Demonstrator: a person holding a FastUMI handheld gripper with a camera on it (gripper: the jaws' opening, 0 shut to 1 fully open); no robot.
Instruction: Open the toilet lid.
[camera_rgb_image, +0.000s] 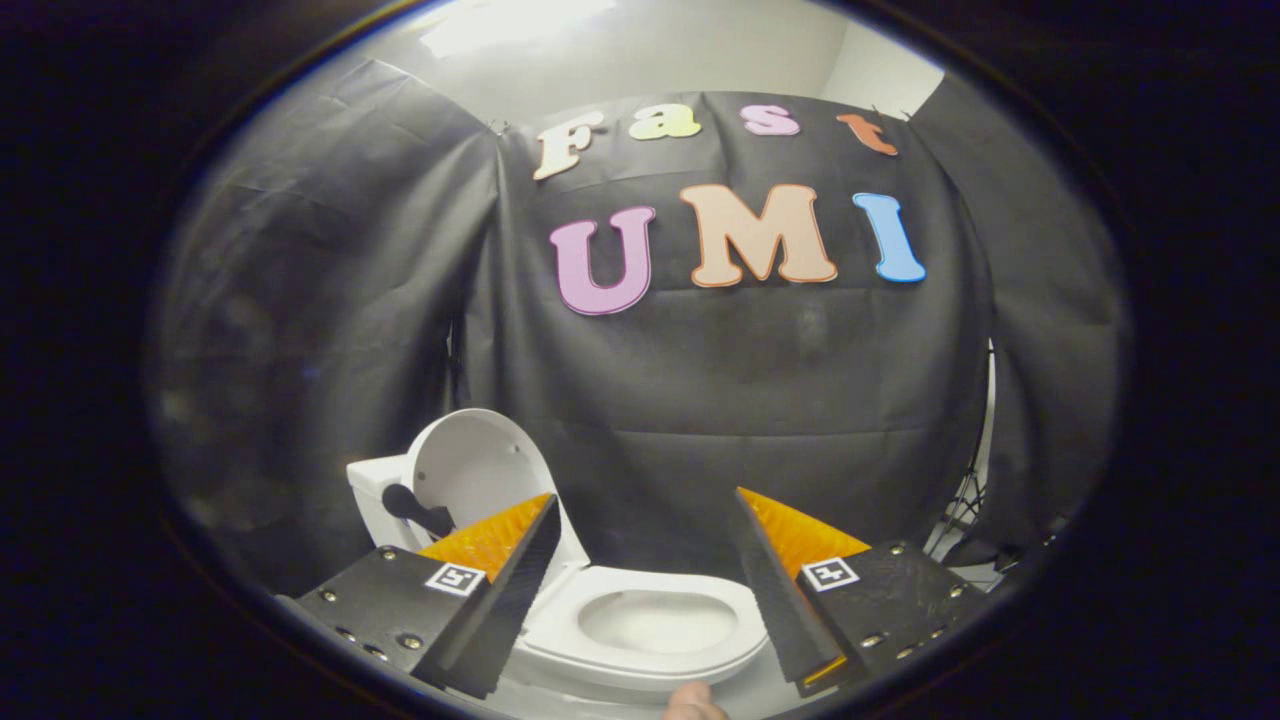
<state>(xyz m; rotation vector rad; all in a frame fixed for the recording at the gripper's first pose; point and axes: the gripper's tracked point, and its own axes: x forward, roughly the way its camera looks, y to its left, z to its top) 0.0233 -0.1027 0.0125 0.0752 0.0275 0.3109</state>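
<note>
Item: small white plastic toilet (640, 640), seen low in the frame, centre. Its rounded white lid (475, 470) is raised upright against the cistern, lower left, so the task is judged done. Seat down; bowl (655, 622) exposed and apparently empty. A dark object (412, 508), unidentified, is seen at the lid's base. Gripper (645, 530): fingers spread wide apart, nothing grasped, held back from the toilet, presumably released after lifting. Fingertip of a person (693, 703) noted at bottom centre.

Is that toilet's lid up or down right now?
Up. The lid stands upright against the tank, and the seat and bowl opening lie exposed between the open gripper fingers, which touch nothing.
</note>
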